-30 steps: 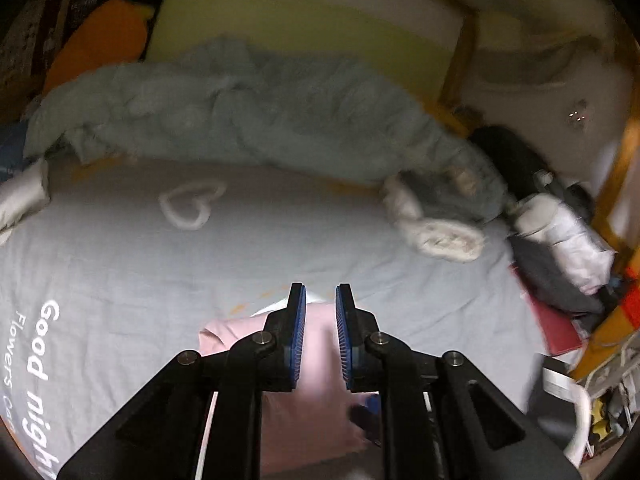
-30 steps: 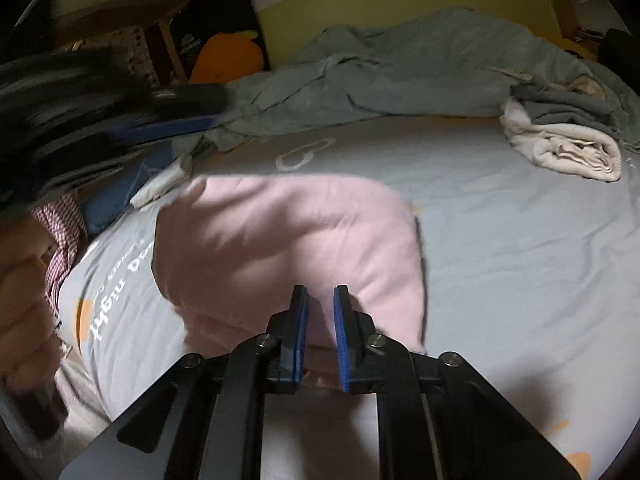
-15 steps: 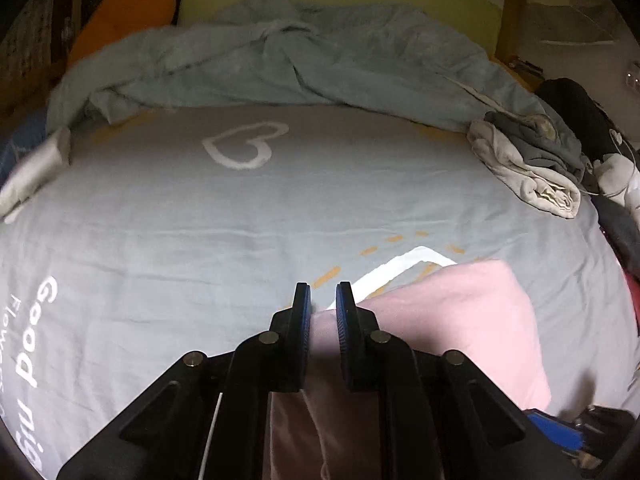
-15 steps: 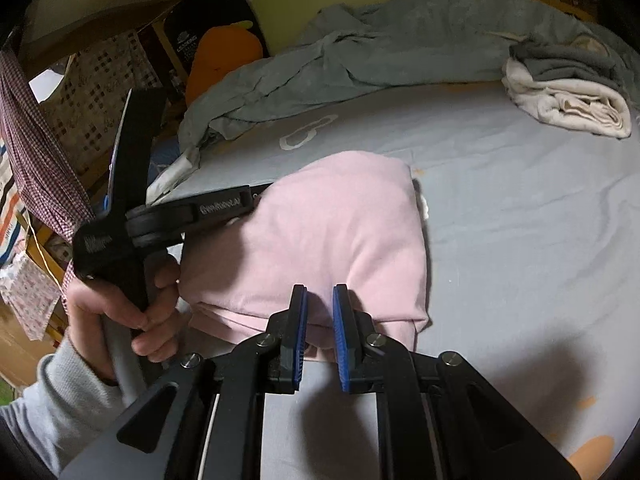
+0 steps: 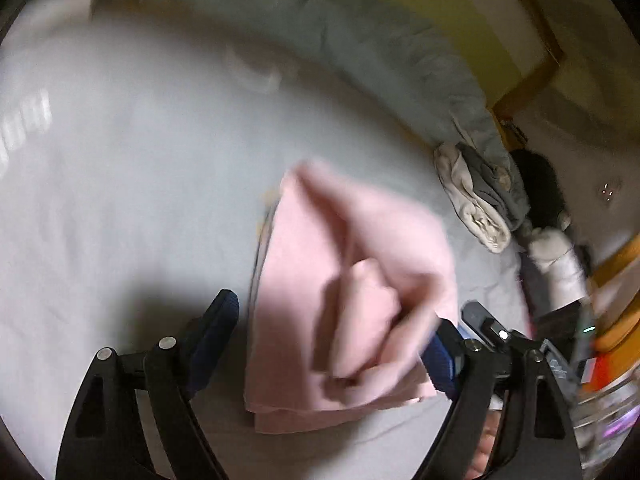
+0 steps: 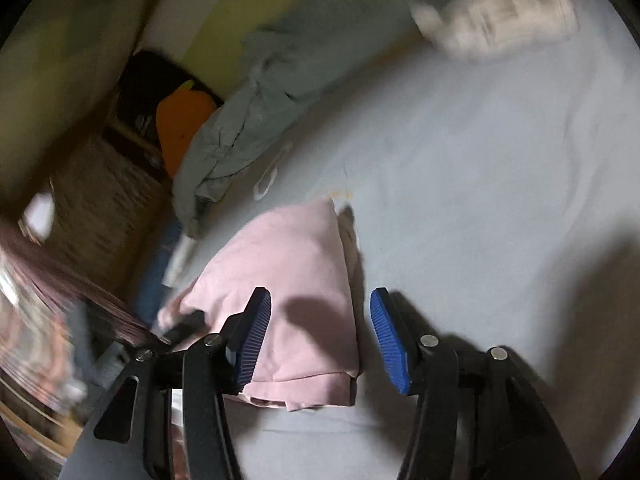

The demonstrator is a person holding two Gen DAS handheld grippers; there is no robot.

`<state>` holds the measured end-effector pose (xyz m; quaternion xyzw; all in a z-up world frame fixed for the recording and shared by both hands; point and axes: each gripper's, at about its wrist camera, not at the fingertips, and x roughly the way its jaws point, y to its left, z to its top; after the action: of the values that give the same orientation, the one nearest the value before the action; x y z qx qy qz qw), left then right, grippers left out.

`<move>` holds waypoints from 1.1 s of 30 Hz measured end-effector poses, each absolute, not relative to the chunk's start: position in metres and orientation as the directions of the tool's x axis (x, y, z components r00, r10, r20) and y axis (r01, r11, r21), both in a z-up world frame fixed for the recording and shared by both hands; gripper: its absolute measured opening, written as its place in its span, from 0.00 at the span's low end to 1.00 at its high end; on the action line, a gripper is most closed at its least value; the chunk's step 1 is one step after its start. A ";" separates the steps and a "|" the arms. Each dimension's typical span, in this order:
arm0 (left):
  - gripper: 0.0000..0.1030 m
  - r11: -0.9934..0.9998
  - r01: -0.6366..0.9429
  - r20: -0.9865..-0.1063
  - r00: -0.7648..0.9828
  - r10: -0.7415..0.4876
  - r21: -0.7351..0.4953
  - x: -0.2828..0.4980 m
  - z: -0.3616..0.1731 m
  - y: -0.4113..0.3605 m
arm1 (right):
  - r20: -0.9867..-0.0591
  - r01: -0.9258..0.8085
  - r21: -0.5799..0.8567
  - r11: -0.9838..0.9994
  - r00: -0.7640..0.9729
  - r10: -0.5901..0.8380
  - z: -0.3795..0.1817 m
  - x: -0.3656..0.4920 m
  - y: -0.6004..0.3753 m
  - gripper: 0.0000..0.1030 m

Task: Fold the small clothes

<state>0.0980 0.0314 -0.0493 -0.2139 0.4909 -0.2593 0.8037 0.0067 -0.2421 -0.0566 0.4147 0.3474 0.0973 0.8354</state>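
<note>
The bed point(image 5: 132, 168), covered in a pale grey sheet, fills both views, with a rumpled grey-green blanket point(image 5: 384, 52) heaped along its far side. A folded pile of cream and grey clothes point(image 5: 480, 200) sits at the far right of the bed in the left wrist view. The pink garment point(image 5: 340, 304) lies on the near part of the sheet as a compact folded stack, its layered edges showing at the near end.

Half a second ago both grippers were pinched on the pink cloth. The left gripper point(image 5: 332, 344) has just been opening, and its jaws now stand wide on either side of the garment without pressing it. The right gripper point(image 6: 316, 344) has also just been opening, and stands about half open astride the garment's near right corner, again with no grip. Both views are blurred by motion.

The garment has been let go, so this fold looks finished, with the piece left lying on the bed.
</note>
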 end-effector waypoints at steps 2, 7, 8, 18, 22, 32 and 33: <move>0.80 0.749 0.213 -0.649 0.390 -0.654 -0.627 0.097 -0.051 0.035 | -0.496 0.113 0.758 0.642 0.739 0.456 -0.059 0.010 -0.242 0.51; 0.31 0.743 0.220 -0.634 0.404 -0.659 -0.632 0.086 -0.048 0.034 | -0.540 0.052 0.679 0.733 0.712 0.450 -0.055 0.019 -0.213 0.35; 0.29 0.751 0.224 -0.631 0.425 -0.649 -0.621 0.082 -0.041 0.033 | -0.535 0.047 0.676 0.736 0.718 0.445 -0.053 0.018 -0.211 0.28; 0.27 0.614 0.529 -0.437 0.431 -0.789 -0.587 0.121 0.071 -0.076 | -0.501 0.043 0.481 0.876 0.833 0.234 0.073 0.009 -0.276 0.21; 0.28 0.449 0.631 -0.319 0.316 -0.894 -0.632 0.175 0.106 -0.165 | -0.471 0.138 0.455 0.880 0.876 0.106 0.122 0.028 -0.362 0.21; 0.28 0.475 0.688 -0.403 0.281 -0.871 -0.549 0.267 0.080 -0.333 | -0.505 0.286 0.444 0.849 0.862 -0.026 0.110 0.099 -0.526 0.22; 0.28 0.489 0.680 -0.427 0.276 -0.861 -0.546 0.272 0.068 -0.340 | -0.534 0.285 0.451 0.846 0.845 0.000 0.099 0.108 -0.538 0.22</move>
<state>0.2719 -0.3400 0.0678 -0.1289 0.3508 -0.4889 0.7882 0.1084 -0.5380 0.0987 0.2669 0.2671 -0.0772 0.9228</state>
